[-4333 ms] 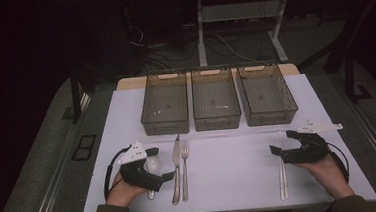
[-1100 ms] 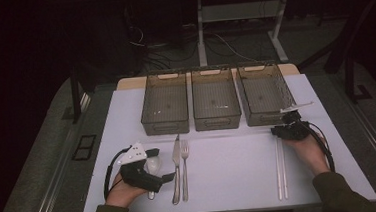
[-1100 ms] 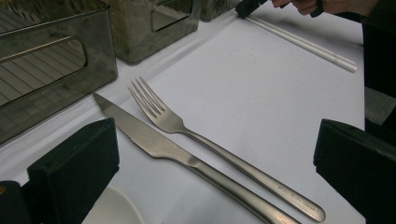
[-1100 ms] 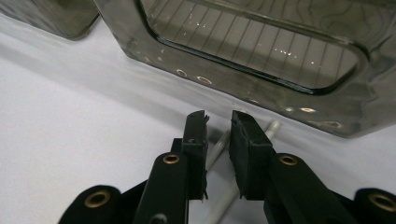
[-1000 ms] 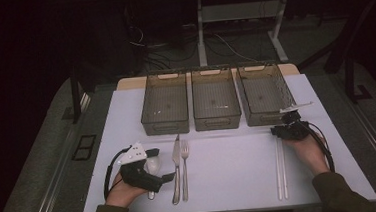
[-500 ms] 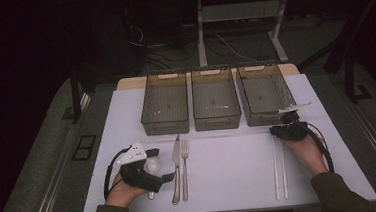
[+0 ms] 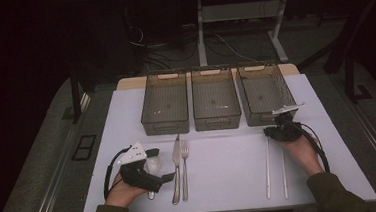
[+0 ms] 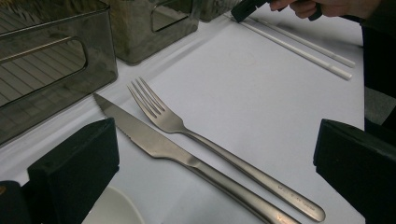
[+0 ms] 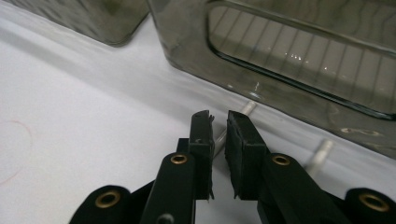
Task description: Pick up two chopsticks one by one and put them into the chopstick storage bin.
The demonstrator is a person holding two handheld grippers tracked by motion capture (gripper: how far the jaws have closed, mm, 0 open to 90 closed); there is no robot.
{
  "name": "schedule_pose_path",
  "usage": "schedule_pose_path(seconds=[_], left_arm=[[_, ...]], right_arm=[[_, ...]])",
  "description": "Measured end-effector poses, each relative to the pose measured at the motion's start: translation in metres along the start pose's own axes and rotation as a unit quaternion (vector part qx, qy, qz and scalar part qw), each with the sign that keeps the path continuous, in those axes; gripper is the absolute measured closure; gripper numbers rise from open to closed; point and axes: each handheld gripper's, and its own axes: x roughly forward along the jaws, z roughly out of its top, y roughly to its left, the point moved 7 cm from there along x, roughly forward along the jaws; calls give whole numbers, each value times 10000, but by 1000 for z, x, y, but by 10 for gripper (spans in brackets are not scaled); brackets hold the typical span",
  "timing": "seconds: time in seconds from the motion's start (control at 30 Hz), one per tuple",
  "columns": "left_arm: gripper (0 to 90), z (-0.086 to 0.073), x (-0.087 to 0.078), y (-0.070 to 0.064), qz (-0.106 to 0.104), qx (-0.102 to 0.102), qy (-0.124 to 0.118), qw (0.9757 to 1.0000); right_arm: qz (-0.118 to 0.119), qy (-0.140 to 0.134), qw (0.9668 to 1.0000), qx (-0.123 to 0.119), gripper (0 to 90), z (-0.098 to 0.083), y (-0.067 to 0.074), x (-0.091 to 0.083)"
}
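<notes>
Two white chopsticks lie side by side at the right of the white mat. My right gripper is low over their far ends, just in front of the right bin. In the right gripper view its jaws have just been closing, and the left chopstick sits pinched between the pads. The other chopstick lies free beside it. My left gripper rests open at the front left, its jaws wide either side of a white spoon. A knife and a fork lie just to its right.
Three empty grey bins stand in a row at the back of the mat: left bin, middle bin and the right one. The mat's middle is bare. Cables and a table leg lie on the dark floor behind.
My right hand went from the front right edge to the far ends of the chopsticks and its jaws narrowed. The left chopstick has shifted slightly left. The left gripper has stayed put.
</notes>
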Motion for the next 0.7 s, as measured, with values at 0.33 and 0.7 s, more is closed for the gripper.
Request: schedule_pose_path(seconds=[0.33, 0.7], left_arm=[[0, 0, 0, 0, -1, 2, -4, 10000], [0, 0, -1, 0, 8, -20, -18, 10000]], right_arm=[[25, 33, 9999, -115, 790, 2, 9, 2], [-297, -204, 9993, 55, 747, 2, -21, -24]])
